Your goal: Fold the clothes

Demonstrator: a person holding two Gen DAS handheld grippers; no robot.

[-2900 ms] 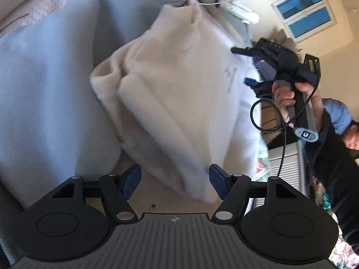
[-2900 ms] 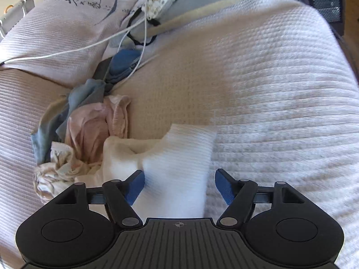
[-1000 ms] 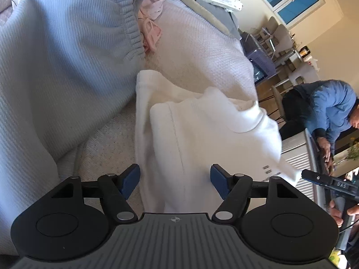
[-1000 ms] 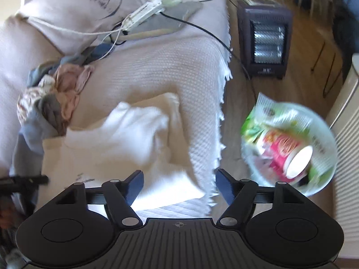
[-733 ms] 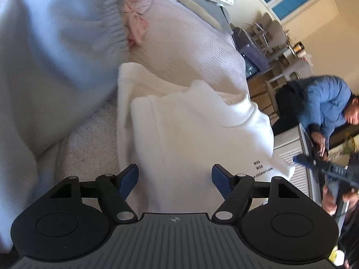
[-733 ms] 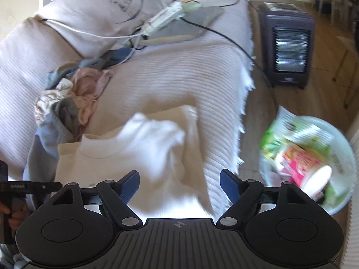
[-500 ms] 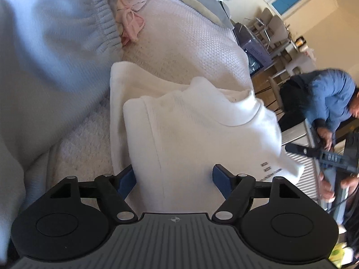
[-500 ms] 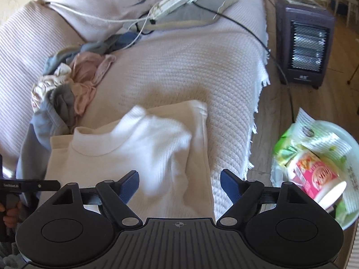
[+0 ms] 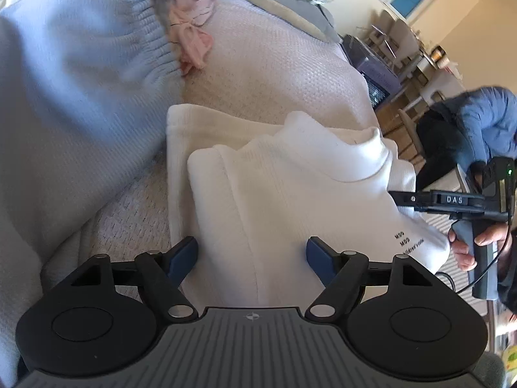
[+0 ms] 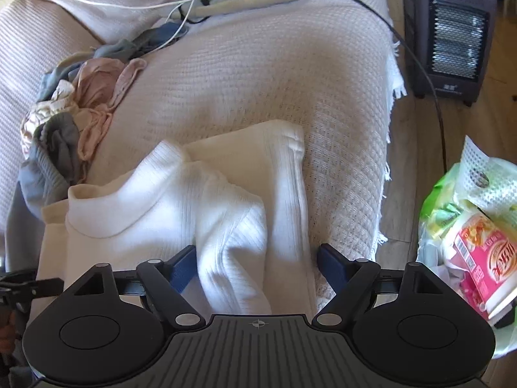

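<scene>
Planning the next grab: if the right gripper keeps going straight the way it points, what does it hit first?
Most likely the white ribbed top: its bunched fold lies right between the right gripper's open, slightly closing fingers, with the bedspread under it. Depth is hard to judge.

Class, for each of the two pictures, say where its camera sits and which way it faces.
Left wrist: rides the left gripper, facing down at the white top; the right gripper and a hand show.
Right wrist: rides the right gripper, facing down at the top's sleeve side and a heater.
Shared: white top, bedspread, pink garment.
</scene>
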